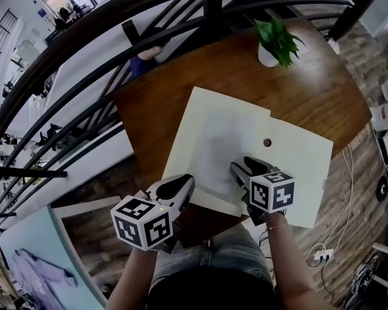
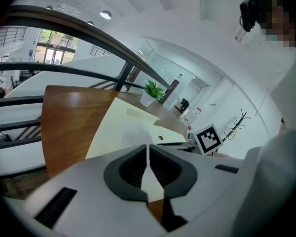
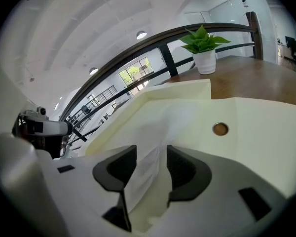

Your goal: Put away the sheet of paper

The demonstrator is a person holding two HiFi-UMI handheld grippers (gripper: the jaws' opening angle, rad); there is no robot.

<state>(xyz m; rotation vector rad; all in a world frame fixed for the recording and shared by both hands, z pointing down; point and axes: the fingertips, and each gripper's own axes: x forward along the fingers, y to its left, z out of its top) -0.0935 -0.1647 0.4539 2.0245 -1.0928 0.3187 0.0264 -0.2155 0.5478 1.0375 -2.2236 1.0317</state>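
wooden table (image 1: 310, 89) by a dark railing (image 1: 84, 37), potted plant (image 1: 275, 41) at 1 o'clock. cream folder (image 1: 297, 157) lies mid-table, sheet of paper (image 1: 216, 144) on it. left gripper (image 2: 148, 152) clamps the folder's 7 o'clock edge. right gripper (image 3: 152, 154) at 6 o'clock, jaws apart, paper loose between them.

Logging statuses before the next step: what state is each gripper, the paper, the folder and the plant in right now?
left gripper: shut on the cream folder's near edge.
right gripper: open, with the white sheet between its jaws, not pinched.
white sheet: lying on the folder, rumpled up at the right gripper.
cream folder: flat on the table.
potted plant: upright at the table's far side.
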